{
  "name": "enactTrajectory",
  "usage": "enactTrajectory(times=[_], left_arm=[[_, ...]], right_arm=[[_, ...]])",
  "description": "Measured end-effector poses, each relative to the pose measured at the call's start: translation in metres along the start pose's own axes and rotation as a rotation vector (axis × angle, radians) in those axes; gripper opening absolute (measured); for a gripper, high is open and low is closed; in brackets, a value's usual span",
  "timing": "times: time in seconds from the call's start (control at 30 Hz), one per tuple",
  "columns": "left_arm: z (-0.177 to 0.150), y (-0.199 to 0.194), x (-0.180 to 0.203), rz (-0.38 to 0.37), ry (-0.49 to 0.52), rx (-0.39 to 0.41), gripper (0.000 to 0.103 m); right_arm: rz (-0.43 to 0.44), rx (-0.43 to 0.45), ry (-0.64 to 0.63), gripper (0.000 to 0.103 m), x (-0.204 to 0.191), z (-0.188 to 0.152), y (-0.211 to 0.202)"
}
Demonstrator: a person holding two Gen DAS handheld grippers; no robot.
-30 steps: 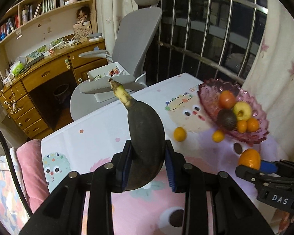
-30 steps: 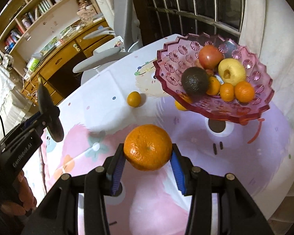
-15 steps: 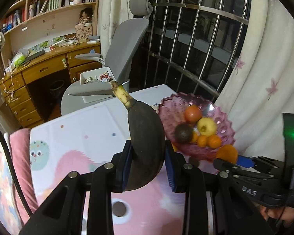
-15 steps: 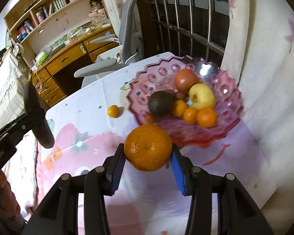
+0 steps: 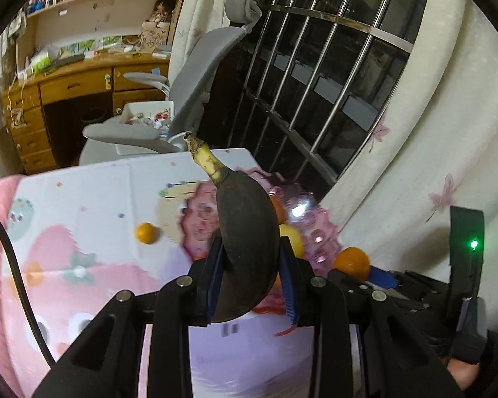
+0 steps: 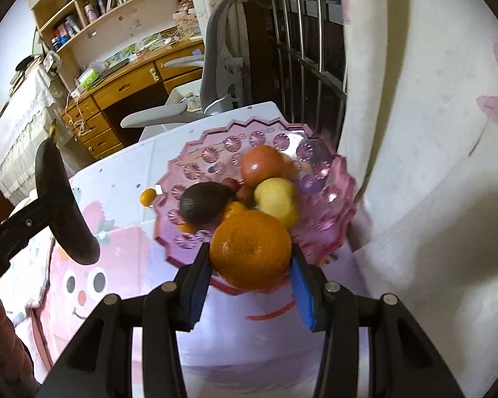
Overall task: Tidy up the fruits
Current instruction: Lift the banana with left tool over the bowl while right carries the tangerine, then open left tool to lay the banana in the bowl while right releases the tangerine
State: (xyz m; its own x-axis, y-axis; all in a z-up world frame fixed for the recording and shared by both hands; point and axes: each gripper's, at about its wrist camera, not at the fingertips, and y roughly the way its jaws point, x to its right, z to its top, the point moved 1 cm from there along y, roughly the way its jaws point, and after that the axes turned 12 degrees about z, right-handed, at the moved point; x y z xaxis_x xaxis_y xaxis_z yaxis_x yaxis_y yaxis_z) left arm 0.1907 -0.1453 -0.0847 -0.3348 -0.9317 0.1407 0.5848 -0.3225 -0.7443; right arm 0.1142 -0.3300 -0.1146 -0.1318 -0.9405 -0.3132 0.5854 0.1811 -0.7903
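Fruit in hand on both sides: the right gripper [image 6: 249,262] is clamped on an orange [image 6: 251,250] above the near rim of a pink bowl [image 6: 196,172], while the left gripper [image 5: 250,278] squeezes a blackened banana [image 5: 245,238], stem up, over the patterned table [image 5: 93,199]. Inside the bowl lie an avocado [image 6: 202,204], a yellow apple [image 6: 277,200] and a tomato [image 6: 264,165]. Beyond, a small orange [image 5: 145,232] sits alone on the table, with a grey chair [image 5: 196,76] behind.
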Motion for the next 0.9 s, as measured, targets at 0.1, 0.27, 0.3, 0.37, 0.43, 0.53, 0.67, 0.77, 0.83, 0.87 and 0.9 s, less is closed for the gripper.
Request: enactTrajectory(times=[0.1, 0.27, 0.3, 0.37, 0.43, 0.53, 0.67, 0.77, 0.83, 0.87, 0.9], left_arm=[[0.004, 0.013, 0.019, -0.002, -0.023, -0.028, 0.030], [0.007, 0.044, 0.044, 0.031, -0.047, -0.110, 0.030], [0.008, 0.053, 0.049, 0.047, -0.046, -0.132, 0.030], [0.009, 0.065, 0.052, 0.067, -0.049, -0.155, 0.030], [0.012, 0.078, 0.056, 0.079, -0.059, -0.179, 0.030], [0.016, 0.098, 0.059, 0.095, -0.085, -0.218, 0.030], [0.016, 0.120, 0.061, 0.096, -0.121, -0.265, 0.030], [0.013, 0.137, 0.062, 0.103, -0.142, -0.318, 0.030], [0.012, 0.144, 0.064, 0.096, -0.150, -0.332, 0.030], [0.013, 0.147, 0.065, 0.104, -0.146, -0.332, 0.030], [0.013, 0.148, 0.066, 0.111, -0.142, -0.332, 0.030]], right_arm=[[0.019, -0.016, -0.025, 0.045, 0.018, 0.005, 0.001], [0.043, -0.042, -0.085, 0.045, 0.037, 0.010, 0.010], [0.047, -0.050, -0.095, 0.045, 0.040, 0.010, 0.012], [0.067, -0.063, -0.121, 0.045, 0.043, 0.010, 0.018], [0.076, -0.075, -0.150, 0.045, 0.046, 0.010, 0.023], [0.090, -0.091, -0.196, 0.045, 0.049, 0.012, 0.033], [0.089, -0.119, -0.245, 0.045, 0.054, 0.013, 0.044], [0.094, -0.144, -0.266, 0.045, 0.059, 0.016, 0.052], [0.097, -0.163, -0.274, 0.045, 0.062, 0.018, 0.059], [0.100, -0.169, -0.278, 0.045, 0.063, 0.020, 0.062], [0.102, -0.176, -0.283, 0.045, 0.064, 0.020, 0.065]])
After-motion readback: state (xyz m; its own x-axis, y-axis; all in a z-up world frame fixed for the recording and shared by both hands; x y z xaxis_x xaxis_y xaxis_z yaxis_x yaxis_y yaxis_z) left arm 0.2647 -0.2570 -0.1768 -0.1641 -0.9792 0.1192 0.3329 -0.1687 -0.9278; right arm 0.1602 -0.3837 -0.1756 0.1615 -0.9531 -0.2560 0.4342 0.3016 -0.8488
